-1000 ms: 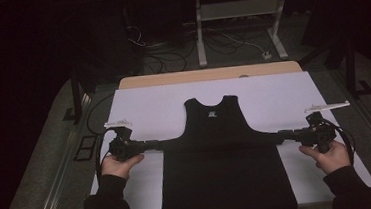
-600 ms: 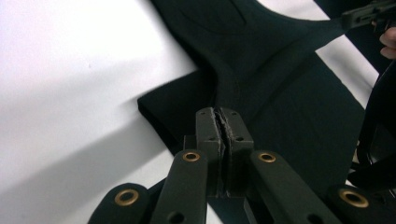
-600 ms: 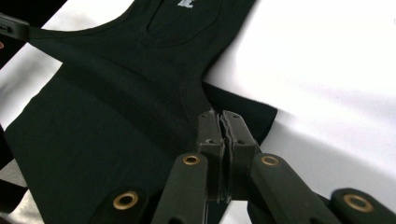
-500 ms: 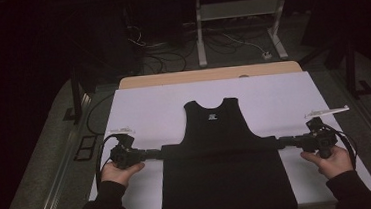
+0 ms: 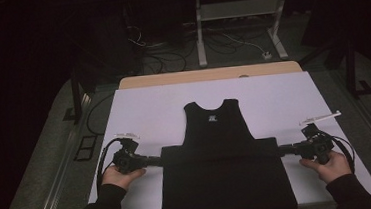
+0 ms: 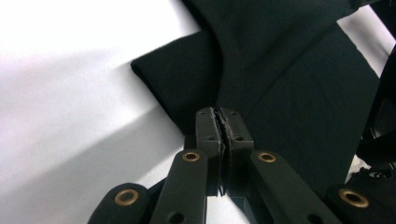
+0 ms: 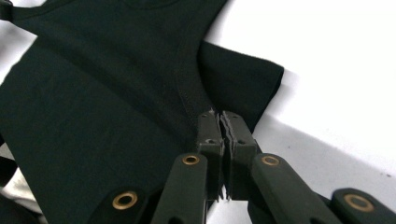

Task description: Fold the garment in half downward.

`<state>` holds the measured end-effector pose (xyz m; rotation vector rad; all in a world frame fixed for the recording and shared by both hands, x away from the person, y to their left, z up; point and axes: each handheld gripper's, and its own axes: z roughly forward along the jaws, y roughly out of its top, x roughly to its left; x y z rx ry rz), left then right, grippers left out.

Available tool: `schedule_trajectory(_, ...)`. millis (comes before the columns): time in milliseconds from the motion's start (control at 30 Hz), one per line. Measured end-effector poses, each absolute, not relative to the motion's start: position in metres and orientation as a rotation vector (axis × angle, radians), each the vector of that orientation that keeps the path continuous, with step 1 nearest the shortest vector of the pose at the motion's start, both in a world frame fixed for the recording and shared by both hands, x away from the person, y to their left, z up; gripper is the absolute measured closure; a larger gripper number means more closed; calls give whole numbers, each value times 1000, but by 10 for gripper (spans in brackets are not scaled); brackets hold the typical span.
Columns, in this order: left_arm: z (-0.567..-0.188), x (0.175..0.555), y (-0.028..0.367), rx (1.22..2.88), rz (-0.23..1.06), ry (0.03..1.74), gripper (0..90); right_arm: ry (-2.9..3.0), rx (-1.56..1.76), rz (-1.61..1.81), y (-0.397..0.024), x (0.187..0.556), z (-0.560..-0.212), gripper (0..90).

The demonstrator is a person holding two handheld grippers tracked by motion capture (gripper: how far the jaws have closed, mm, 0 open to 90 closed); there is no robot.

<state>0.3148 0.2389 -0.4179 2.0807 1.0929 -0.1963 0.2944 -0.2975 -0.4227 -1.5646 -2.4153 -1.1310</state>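
To fold the black tank top (image 5: 221,152) lying flat on the white table cover (image 5: 148,107) neatly, both hands should lift its side edges evenly together; the left gripper (image 5: 154,160) and right gripper (image 5: 285,150) each appear pinched fully closed on the cloth's edge.

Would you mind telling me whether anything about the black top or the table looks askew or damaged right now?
Nothing stands out. The black tank top lies flat and square on the white sheet, its lower part folded evenly. The left gripper and right gripper each pinch a side edge.
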Motion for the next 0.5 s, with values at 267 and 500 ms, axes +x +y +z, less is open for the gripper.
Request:
schedule_trajectory(267, -423, 315, 234, 2122, -205, 1098, 857, -2430, -1559, -1072, -293, 295, -430, 855)
schedule_trajectory(500, -427, 315, 229, 2148, -219, 1094, 846, -2432, -1556, -1054, -292, 296, -433, 850)
